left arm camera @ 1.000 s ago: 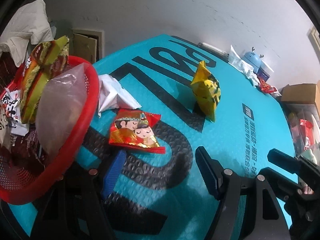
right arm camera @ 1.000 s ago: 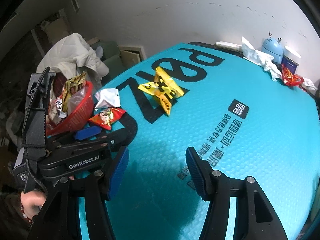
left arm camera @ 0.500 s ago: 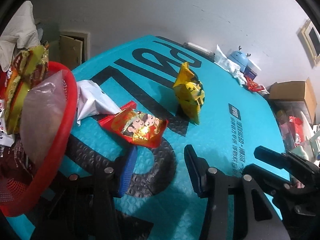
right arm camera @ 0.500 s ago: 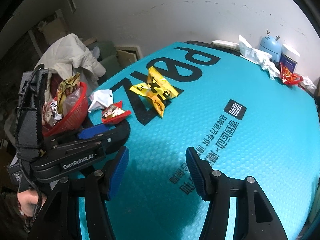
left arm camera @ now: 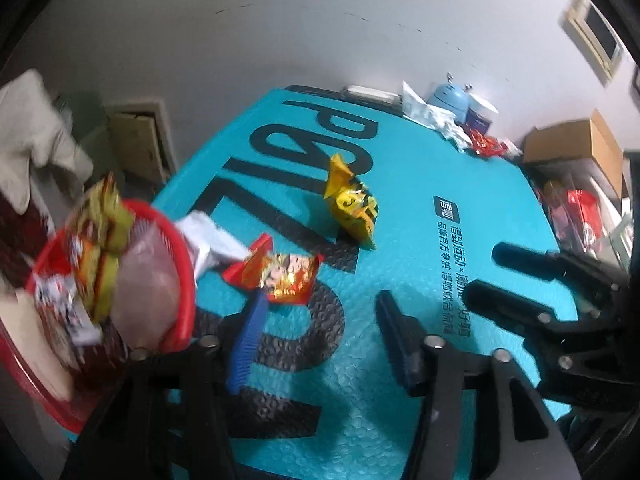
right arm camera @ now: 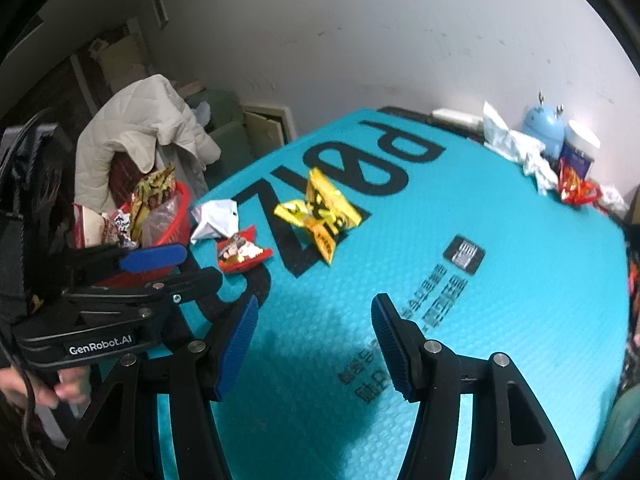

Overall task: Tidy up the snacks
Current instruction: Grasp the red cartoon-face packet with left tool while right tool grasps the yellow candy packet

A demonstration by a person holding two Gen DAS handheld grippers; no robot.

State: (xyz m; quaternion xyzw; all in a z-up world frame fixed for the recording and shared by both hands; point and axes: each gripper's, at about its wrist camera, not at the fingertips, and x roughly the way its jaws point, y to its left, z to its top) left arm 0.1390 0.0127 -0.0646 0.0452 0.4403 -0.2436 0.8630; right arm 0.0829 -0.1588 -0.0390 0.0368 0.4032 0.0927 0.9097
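Observation:
A red basket (left arm camera: 182, 280) (right arm camera: 176, 226) full of snack packs stands at the left edge of the teal mat (left arm camera: 400, 208). Beside it lie a white packet (left arm camera: 208, 240) (right arm camera: 218, 218), a red cartoon-print packet (left arm camera: 286, 278) (right arm camera: 240, 254) and a yellow packet (left arm camera: 354, 208) (right arm camera: 320, 210). My left gripper (left arm camera: 320, 336) is open and empty; its blue left fingertip is just short of the red packet. It also shows in the right wrist view (right arm camera: 172, 268). My right gripper (right arm camera: 314, 338) is open and empty over bare mat, well short of the yellow packet.
At the mat's far right corner are crumpled white wrappers (right arm camera: 516, 148), a light blue gadget (right arm camera: 546, 126), a jar (right arm camera: 580, 148) and red wrappers (right arm camera: 576, 190). A white jacket (right arm camera: 136, 140) hangs behind the basket. A cardboard box (left arm camera: 576, 148) sits at the right.
My left gripper has pulled back and risen, so the red packet, once between its fingers, now lies beyond the left fingertip. The right gripper has shifted only slightly.

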